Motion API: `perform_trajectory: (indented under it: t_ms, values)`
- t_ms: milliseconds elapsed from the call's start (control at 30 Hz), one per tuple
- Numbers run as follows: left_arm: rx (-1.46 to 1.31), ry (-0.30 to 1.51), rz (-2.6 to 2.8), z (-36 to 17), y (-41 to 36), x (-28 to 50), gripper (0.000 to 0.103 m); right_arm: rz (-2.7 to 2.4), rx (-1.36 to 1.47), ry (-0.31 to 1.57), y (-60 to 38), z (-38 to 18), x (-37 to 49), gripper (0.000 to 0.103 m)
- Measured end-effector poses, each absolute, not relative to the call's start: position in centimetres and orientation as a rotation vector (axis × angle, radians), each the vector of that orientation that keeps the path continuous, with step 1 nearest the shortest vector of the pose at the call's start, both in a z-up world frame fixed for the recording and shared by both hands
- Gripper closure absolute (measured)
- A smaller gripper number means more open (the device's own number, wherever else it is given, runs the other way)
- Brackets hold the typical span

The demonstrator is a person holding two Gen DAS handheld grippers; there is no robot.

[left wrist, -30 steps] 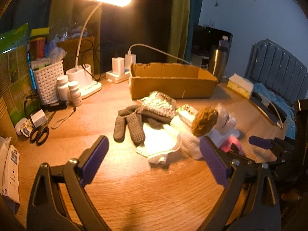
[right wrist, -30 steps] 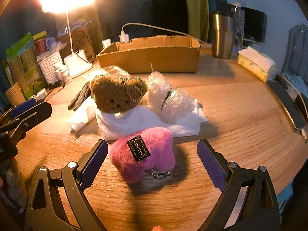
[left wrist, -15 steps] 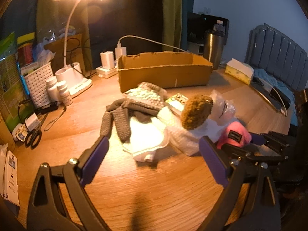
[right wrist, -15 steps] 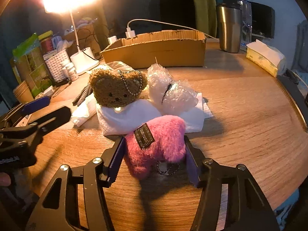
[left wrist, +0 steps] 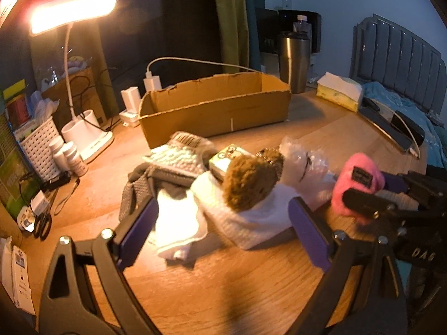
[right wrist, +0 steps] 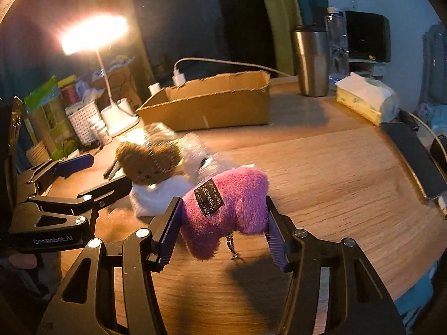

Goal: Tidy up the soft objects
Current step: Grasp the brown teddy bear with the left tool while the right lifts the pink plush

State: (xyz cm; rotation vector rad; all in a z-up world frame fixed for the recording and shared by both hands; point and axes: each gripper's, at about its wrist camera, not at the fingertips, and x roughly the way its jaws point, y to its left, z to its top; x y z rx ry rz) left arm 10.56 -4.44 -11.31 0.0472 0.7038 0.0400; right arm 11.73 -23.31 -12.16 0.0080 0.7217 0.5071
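Observation:
My right gripper (right wrist: 222,230) is shut on a pink plush keychain toy (right wrist: 227,212) and holds it lifted above the table; it also shows in the left wrist view (left wrist: 354,185). My left gripper (left wrist: 223,233) is open and empty, close in front of a pile of soft things: a brown plush bear (left wrist: 250,181) on a white cloth (left wrist: 251,215), a bubble-wrap bundle (left wrist: 303,160), grey gloves (left wrist: 137,192) and a knitted piece (left wrist: 176,157). An open cardboard box (left wrist: 215,109) stands behind the pile.
A lit desk lamp (left wrist: 72,14), white basket (left wrist: 39,148), pill bottles (left wrist: 69,155) and scissors (left wrist: 42,224) crowd the left side. A steel tumbler (left wrist: 293,61), tissue pack (left wrist: 339,90) and phone (left wrist: 388,128) lie at the back right. The table edge (right wrist: 419,282) curves close on the right.
My right gripper closed on the pink plush toy and lifted it off the table. My left gripper moved closer to the pile and stayed open.

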Motion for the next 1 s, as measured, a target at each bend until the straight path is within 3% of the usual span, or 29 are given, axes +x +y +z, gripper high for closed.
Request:
perform_trajectory:
  t_ms: [67,200,433,467,533,833,1000]
  values:
    - [0.053,0.704,0.038,-11.3,-4.8,10.9,0.01,0.499,0.018,0.713,-23.9,-11.9,12.1,0.044]
    - [0.061,0.706,0.021,-11.3,-5.3,12.1,0.027,0.485,0.034,0.698,-25.0,-11.8,12.6,0.044]
    - [0.066,0.755,-0.004,-12.2,-5.7,14.3,0.029,0.468,0.053,0.692,-25.9,-11.8,13.3,0.044]
    - [0.068,0.759,-0.008,-12.3,-5.8,14.5,0.032,0.466,0.053,0.693,-25.9,-11.8,13.4,0.044]
    - [0.072,0.775,-0.023,-12.6,-6.0,15.0,0.048,0.467,0.053,0.693,-25.9,-11.9,13.5,0.044]
    - [0.061,0.797,-0.067,-13.0,-6.2,15.4,0.068,0.465,0.039,0.686,-25.8,-11.5,13.5,0.044]
    - [0.04,0.784,-0.093,-12.8,-5.9,15.1,0.072,0.467,0.021,0.681,-25.0,-10.9,13.1,0.044]
